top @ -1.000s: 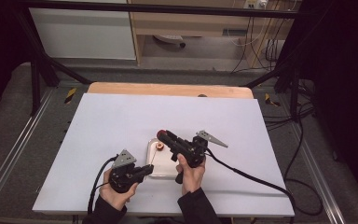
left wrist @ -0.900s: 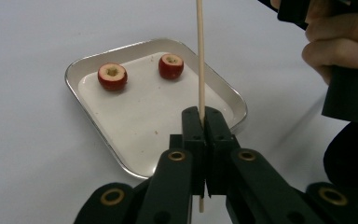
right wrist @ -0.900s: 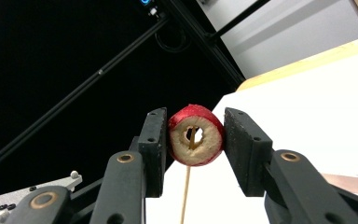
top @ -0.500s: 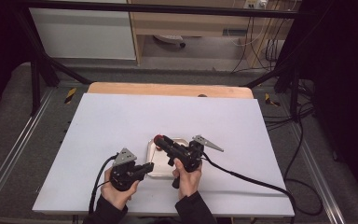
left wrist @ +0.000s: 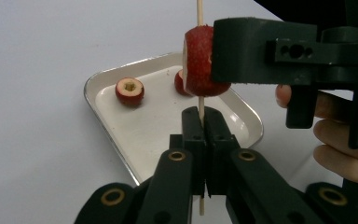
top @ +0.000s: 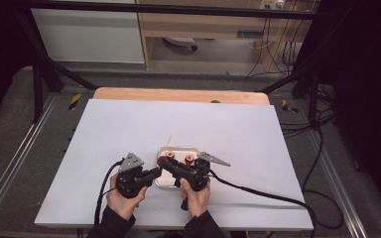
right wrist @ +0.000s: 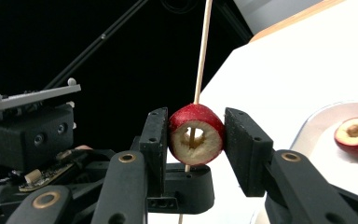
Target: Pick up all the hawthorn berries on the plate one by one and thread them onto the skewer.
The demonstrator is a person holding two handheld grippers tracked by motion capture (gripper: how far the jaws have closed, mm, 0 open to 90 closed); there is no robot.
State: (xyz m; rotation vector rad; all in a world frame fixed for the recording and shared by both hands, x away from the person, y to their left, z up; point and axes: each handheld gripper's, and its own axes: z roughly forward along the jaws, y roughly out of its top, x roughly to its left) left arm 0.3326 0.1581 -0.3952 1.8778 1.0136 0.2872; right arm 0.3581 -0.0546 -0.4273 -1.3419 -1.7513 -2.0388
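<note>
Left gripper (left wrist: 204,122) clamped shut on a thin wooden skewer (left wrist: 199,11), stick upright between the jaws and running up out of the top of the left gripper view. Right gripper (right wrist: 196,135) closed on a cored red fruit piece (right wrist: 196,134), pinched on both sides, hollow centre facing the camera. Skewer already through the core hole (seen passing inside the hollow in the right gripper view), fruit sitting just above the left jaws. In the high view, both grippers meeting over the near-centre of the white table (top: 129,124), left gripper (top: 154,174) and right gripper (top: 164,163) almost touching, directly above a small metal tray (top: 178,150). Tray holding two more cored fruit pieces, one (left wrist: 129,90) near the far corner, another (left wrist: 180,82) partly hidden behind the skewered one. Hand (left wrist: 335,135) on the right gripper's handle.
</note>
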